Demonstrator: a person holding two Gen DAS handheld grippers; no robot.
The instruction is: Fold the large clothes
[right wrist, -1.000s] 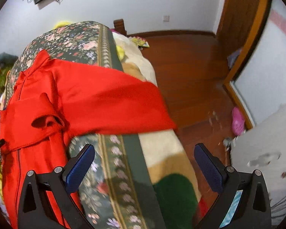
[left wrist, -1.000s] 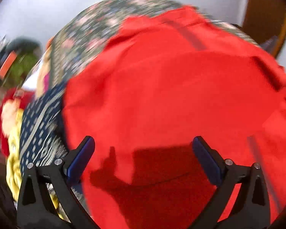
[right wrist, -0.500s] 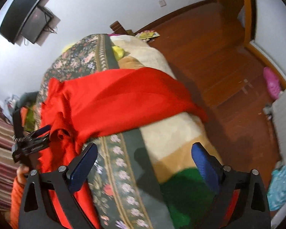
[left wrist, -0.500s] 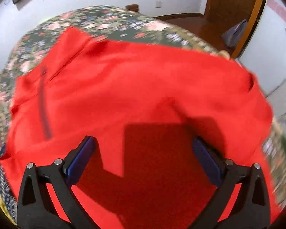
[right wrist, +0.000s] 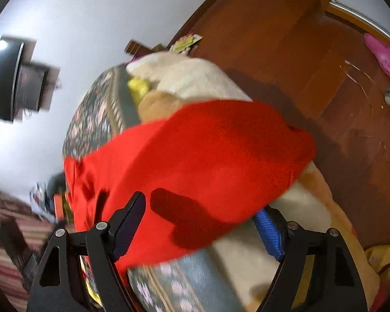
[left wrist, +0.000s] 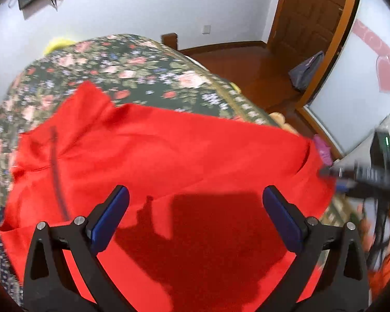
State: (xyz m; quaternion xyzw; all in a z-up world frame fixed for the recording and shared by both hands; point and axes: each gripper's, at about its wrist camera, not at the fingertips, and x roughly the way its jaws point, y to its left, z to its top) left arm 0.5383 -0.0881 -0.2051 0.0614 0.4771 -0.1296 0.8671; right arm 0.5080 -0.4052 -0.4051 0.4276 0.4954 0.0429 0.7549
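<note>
A large red garment lies spread across a bed covered by a dark floral bedspread, filling the centre and lower half of the left wrist view. A dark zip line runs down the garment at the left of that frame. In the right wrist view, one end of the same red garment drapes over the bed's edge, across the middle of the frame, partly covering a cream and tan plush blanket.

The left gripper sits at the bottom of its frame above the red cloth, its blue-padded jaws spread wide with nothing pinched between them. The right gripper has its jaws just closing in; the hem of the red cloth lies between them, and the pads do not visibly press on it. The right-hand blue pad is partly tucked under the cloth's edge.

Beyond the bed, a brown wooden floor fills the upper right, with a pink slipper near the right edge. A wall-mounted screen hangs at the upper left.
</note>
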